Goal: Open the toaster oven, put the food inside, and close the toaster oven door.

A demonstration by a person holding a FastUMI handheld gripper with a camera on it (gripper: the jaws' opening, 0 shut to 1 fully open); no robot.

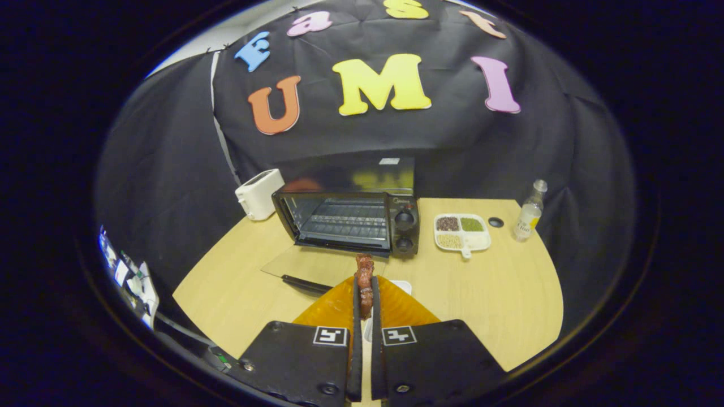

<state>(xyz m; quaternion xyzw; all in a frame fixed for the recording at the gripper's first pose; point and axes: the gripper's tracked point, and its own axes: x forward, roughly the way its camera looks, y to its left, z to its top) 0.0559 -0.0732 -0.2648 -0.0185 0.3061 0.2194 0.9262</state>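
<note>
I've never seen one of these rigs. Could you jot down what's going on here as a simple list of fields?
gripper: fingers shut on a reddish-brown piece of food
toaster oven: ahead of the fingers, glass door folded down open, rack inside bare
left of oven: white toaster
right of oven: divided dish with grains, then a small bottle
surface: wooden table
task stage: door open, food not yet inside

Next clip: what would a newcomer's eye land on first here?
Probably the reddish-brown piece of food pinched upright in the gripper. Just beyond it, the toaster oven stands with its glass door dropped flat onto the wooden table, rack exposed.
</note>
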